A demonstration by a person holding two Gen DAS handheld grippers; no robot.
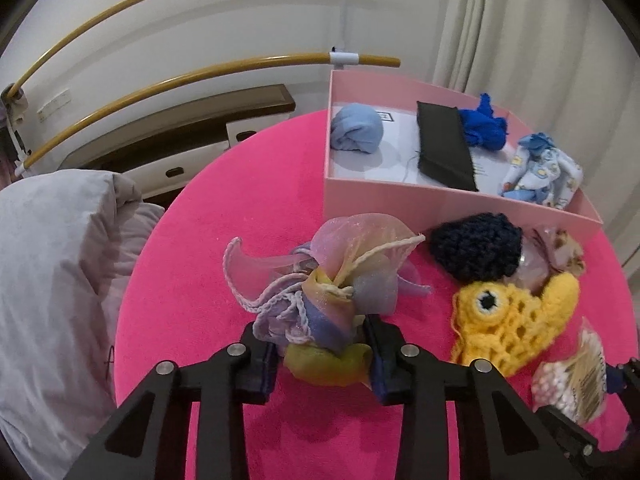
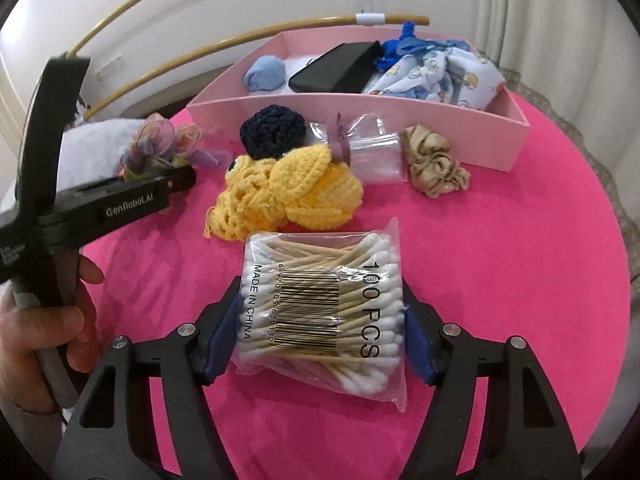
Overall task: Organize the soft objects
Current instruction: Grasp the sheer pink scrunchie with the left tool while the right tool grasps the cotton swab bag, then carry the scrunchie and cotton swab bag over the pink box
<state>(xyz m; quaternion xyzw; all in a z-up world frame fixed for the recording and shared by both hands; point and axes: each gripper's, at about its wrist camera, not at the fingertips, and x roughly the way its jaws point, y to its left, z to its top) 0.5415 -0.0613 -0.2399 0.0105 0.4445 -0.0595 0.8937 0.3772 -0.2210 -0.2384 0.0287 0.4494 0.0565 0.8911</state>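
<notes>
Round table point(image 1: 248, 208) w/ bright pink cloth is taking up the foreground. Behind it, cream wall point(image 1: 200, 32) is carrying two curved wooden rails point(image 1: 168, 82) on white brackets. Dark-topped low cabinet point(image 1: 192, 120) w/ white drawers is sitting below. Pale curtain point(image 1: 516, 24) is hanging in folds at right. Grey-white bedding point(image 1: 52, 264) is bunching up at left. Soft, even light is filling the room.

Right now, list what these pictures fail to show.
- Right gripper on the cotton swab bag: contact unclear, right wrist view; the bag hides the pads.
- Pink box floor: partly hidden by its front wall, both views.
- Clear bag contents: too glossy to read.
</notes>
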